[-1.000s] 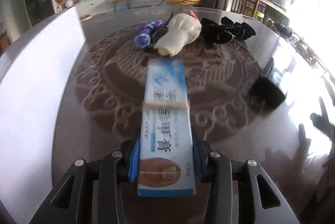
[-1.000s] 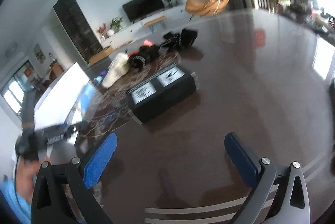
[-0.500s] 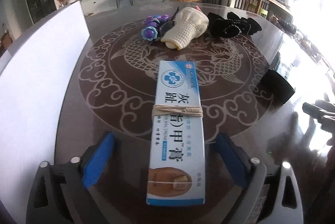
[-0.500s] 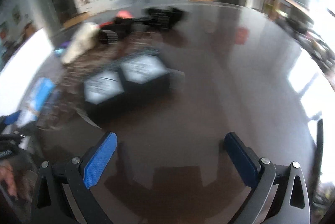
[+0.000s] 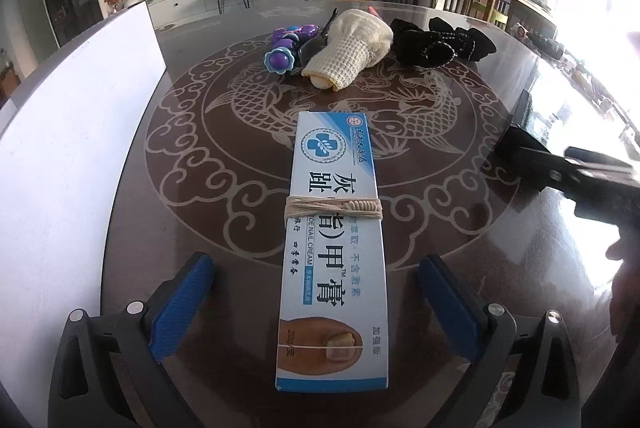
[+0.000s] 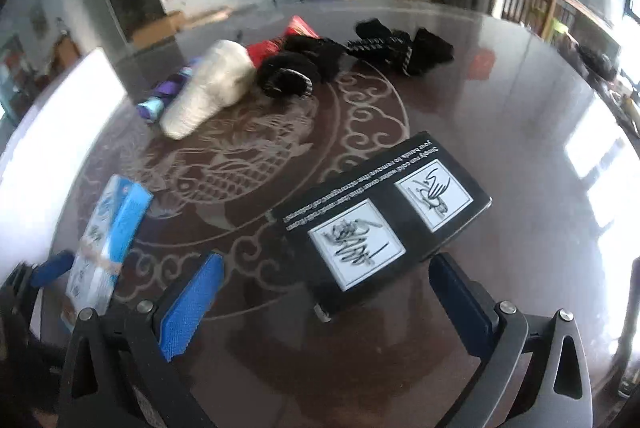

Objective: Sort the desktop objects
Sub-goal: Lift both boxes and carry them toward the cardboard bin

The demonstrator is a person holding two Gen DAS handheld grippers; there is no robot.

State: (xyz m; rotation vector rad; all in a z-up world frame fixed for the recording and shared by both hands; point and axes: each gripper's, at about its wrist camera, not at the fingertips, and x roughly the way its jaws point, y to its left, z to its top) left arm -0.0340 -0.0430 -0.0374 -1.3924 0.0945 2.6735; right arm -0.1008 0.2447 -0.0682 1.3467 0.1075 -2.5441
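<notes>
A long blue-and-white cream box [image 5: 334,248], bound with string, lies flat on the dark patterned table [image 5: 192,156]. My left gripper [image 5: 316,280] stands wide open around the box's near end, and its blue pads are clear of the sides. In the right wrist view the same box [image 6: 108,228] lies at the left. A black box [image 6: 384,228] with two white pictures sits just ahead of my open right gripper [image 6: 326,268]. Its near corner reaches between the fingers without touching them. In the left wrist view this black box [image 5: 516,148] shows at the right.
At the far side lie a cream knitted piece [image 5: 352,48], a purple toy [image 5: 286,48], black fabric items [image 5: 440,44] and something red [image 6: 280,44]. A white board [image 5: 72,148] stands along the left edge. Bright glare covers the table's right side.
My left gripper let go of the cream box and opened wide; the box now lies on the table. My right gripper swung left toward the black box, which is now close in front.
</notes>
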